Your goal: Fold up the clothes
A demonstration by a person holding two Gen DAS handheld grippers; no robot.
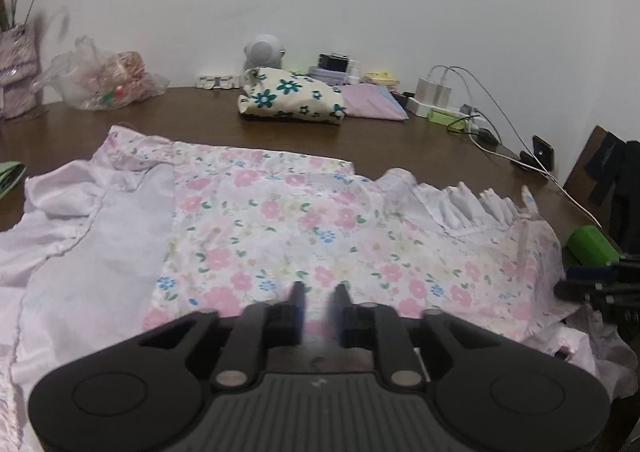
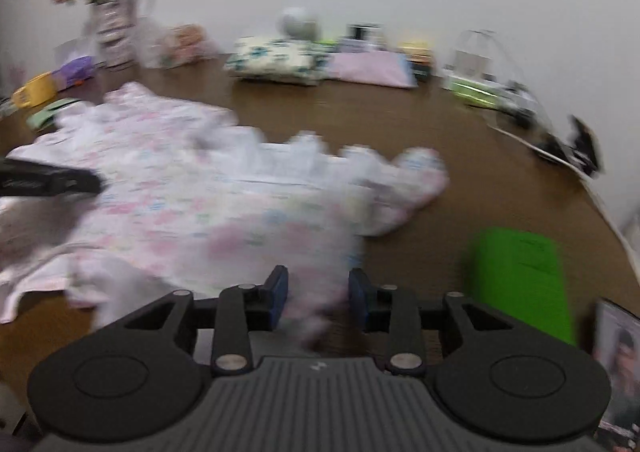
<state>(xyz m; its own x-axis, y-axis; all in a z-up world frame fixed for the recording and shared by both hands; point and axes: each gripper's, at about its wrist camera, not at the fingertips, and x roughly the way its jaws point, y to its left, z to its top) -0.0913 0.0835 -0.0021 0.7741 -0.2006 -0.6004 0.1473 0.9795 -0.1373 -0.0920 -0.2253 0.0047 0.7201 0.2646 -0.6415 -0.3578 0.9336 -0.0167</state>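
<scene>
A pink floral garment (image 1: 280,220) with white ruffled trim lies spread on the brown table (image 1: 200,116). My left gripper (image 1: 320,292) hovers low over its near edge, the jaws a narrow gap apart with nothing clearly pinched. At that view's right edge my right gripper (image 1: 588,284) sits by the garment's right corner. The right wrist view is motion-blurred. There the garment (image 2: 180,180) fills the left half, and a bunch of its cloth lies between the open fingers of my right gripper (image 2: 318,284). The left gripper (image 2: 86,182) pokes in from the left.
Along the wall are a folded blue-flower cloth (image 1: 292,98), a folded lilac cloth (image 1: 372,102), a plastic bag (image 1: 100,80), a flower vase (image 1: 20,64) and chargers with cables (image 1: 436,96). A green object (image 2: 520,280) lies right of the garment. A chair back (image 1: 592,164) stands at the table's right edge.
</scene>
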